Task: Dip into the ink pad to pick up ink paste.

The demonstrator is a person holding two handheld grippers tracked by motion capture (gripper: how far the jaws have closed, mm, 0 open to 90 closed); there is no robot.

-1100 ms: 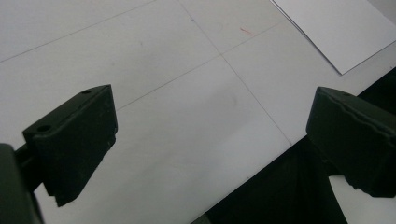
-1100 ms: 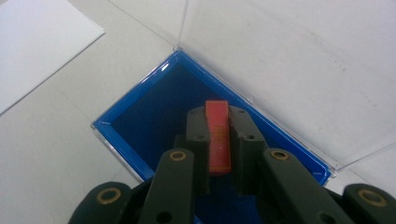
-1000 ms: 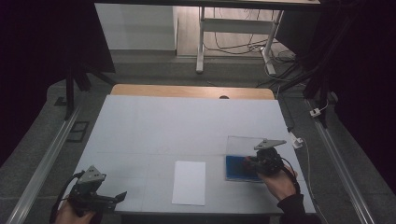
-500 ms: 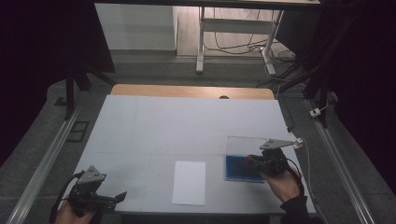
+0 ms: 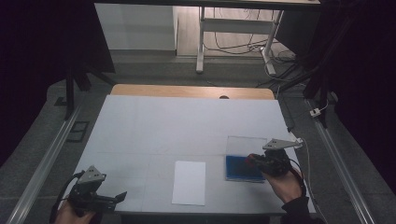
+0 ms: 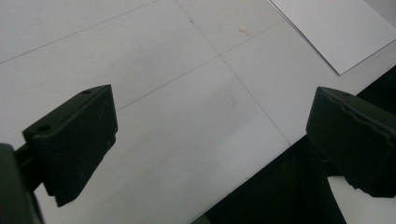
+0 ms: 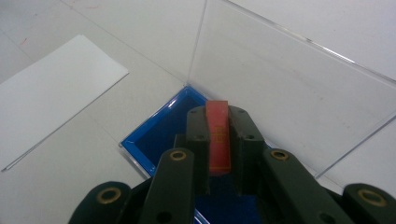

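there, the right gripper (image 5: pixel 254 161) hung over the blue tray (image 5: pixel 238 168), its jaws pinched tight on a thin red strip (image 7: pixel 218 135) with small yellow marks on it that stood up between them. in the right gripper view the strip sat just above the tray's dark blue floor, and whether it touched the tray could not be told. a clear plastic lid (image 7: pixel 289 84) rose upright from the tray's far edge. the tray lay on the white table (image 5: pixel 187 126), toward its near right part. a white sheet of paper (image 5: pixel 189 182) lay flat just left of the tray, apart from it. well to the left of the tray, at the table's near corner, the left gripper (image 5: pixel 116 197) was held low, its jaws spread wide with nothing between them.
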